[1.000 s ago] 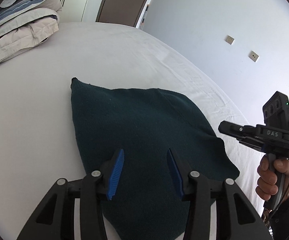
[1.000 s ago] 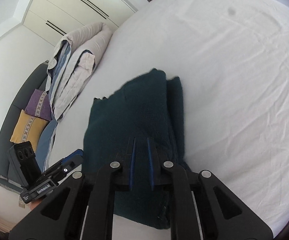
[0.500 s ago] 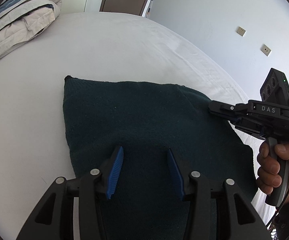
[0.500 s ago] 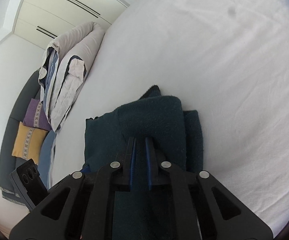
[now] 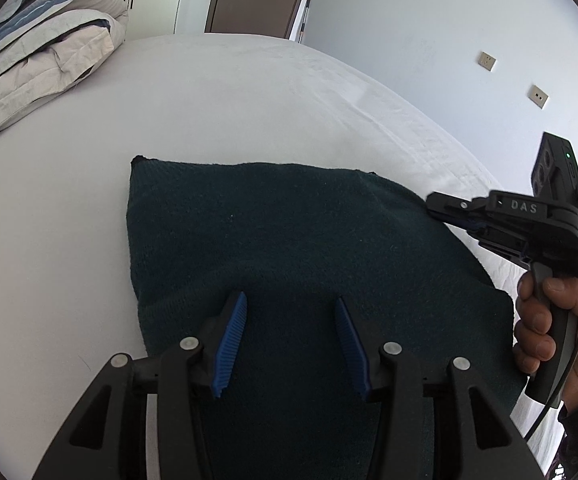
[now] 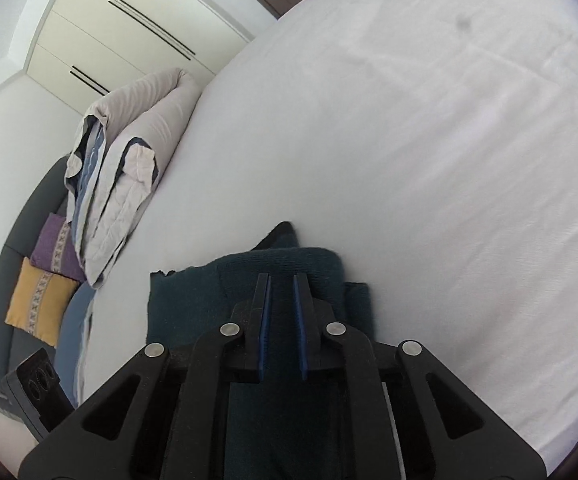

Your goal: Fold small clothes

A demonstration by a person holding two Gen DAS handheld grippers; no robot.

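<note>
A dark teal knitted cloth (image 5: pixel 289 232) lies on the white bed, its far edge folded back towards me. My left gripper (image 5: pixel 291 308) is open, its blue pads spread over the near part of the cloth, holding nothing. My right gripper (image 6: pixel 282 280) is shut on the cloth's right edge, and a fold of fabric (image 6: pixel 281 258) bulges up between and ahead of its pads. In the left wrist view the right gripper (image 5: pixel 435 204) sits at the cloth's far right corner.
The white bed sheet (image 5: pixel 249 92) stretches far ahead. A folded beige and blue duvet (image 5: pixel 29 56) lies at the back left and shows in the right wrist view (image 6: pixel 129 168). A sofa with purple and yellow cushions (image 6: pixel 41 280) stands beyond the bed's edge.
My right gripper has carried the cloth's edge forward, away from the near side, so the cloth now lies squarer and wider. My left gripper stays open above the cloth.
</note>
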